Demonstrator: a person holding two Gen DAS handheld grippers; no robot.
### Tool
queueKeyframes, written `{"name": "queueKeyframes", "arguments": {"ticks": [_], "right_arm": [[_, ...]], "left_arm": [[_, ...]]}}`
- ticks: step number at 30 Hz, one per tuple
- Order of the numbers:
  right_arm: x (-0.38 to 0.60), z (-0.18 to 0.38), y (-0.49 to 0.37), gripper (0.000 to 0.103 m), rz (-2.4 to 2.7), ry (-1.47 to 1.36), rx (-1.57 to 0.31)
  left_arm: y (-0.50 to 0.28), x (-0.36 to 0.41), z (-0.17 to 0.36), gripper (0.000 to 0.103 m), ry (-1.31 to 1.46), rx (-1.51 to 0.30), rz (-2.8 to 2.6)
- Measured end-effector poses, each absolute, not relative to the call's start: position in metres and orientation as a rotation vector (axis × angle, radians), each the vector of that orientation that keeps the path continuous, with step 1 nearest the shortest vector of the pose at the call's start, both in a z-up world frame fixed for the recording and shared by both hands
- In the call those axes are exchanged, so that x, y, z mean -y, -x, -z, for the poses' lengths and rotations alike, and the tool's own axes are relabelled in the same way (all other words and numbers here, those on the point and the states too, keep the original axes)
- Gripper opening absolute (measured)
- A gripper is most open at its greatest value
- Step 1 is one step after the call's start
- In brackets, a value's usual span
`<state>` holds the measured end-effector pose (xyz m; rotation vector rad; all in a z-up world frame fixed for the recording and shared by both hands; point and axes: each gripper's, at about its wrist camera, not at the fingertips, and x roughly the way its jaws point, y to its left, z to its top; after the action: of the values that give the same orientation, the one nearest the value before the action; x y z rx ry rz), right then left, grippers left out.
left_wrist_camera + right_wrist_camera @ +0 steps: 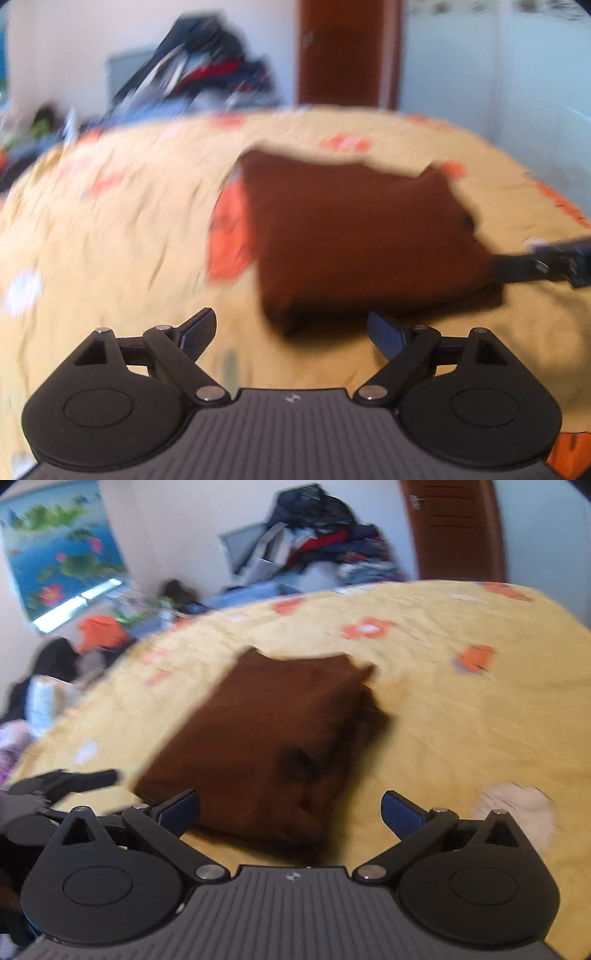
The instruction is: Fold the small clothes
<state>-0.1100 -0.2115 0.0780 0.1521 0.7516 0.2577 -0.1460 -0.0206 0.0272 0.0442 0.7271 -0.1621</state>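
Note:
A brown folded garment (pixel 354 236) lies on the yellow bedspread (pixel 110 229); it also shows in the right wrist view (pixel 266 746). My left gripper (pixel 291 332) is open and empty, just short of the garment's near edge. My right gripper (pixel 291 812) is open and empty, its jaws on either side of the garment's near corner, above it. The right gripper's fingers (pixel 546 258) show at the garment's right edge in the left wrist view. The left gripper's fingers (pixel 74 779) show at the garment's left in the right wrist view. Both views are blurred.
A small white cloth (pixel 517 808) lies on the bedspread (pixel 461 720) at the right. A heap of clothes (pixel 325 539) stands behind the bed, with clutter (pixel 99 631) at the left. A brown door (pixel 454 528) is at the back right.

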Motion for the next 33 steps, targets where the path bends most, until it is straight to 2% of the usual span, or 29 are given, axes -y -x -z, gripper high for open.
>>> {"name": "queueKeyframes", "arguments": {"ticks": [3, 5, 6, 11, 14, 20, 33], "right_arm": [[0.209, -0.057, 0.109, 0.103, -0.160, -0.156, -0.860], [0.200, -0.053, 0.115, 0.103, -0.120, -0.130, -0.859], [0.194, -0.051, 0.114, 0.103, -0.120, -0.117, -0.871], [0.172, -0.047, 0.105, 0.103, -0.009, -0.094, -0.878], [0.155, -0.043, 0.093, 0.103, 0.022, 0.017, -0.920], [0.152, -0.039, 0.104, 0.103, 0.067, -0.014, -0.844], [0.153, -0.040, 0.103, 0.103, 0.067, -0.015, -0.851]], "left_arm": [[0.146, 0.018, -0.019, 0.091, -0.005, -0.741, 0.093], [0.144, 0.022, -0.019, 0.102, 0.019, -0.762, 0.077], [0.142, 0.024, -0.018, 0.103, 0.029, -0.771, 0.073], [0.142, 0.033, -0.016, 0.103, -0.006, -0.782, 0.028], [0.144, 0.031, -0.016, 0.103, -0.006, -0.789, 0.030], [0.139, 0.031, -0.015, 0.103, -0.008, -0.804, 0.036], [0.133, 0.031, -0.018, 0.103, -0.019, -0.845, 0.050]]}}
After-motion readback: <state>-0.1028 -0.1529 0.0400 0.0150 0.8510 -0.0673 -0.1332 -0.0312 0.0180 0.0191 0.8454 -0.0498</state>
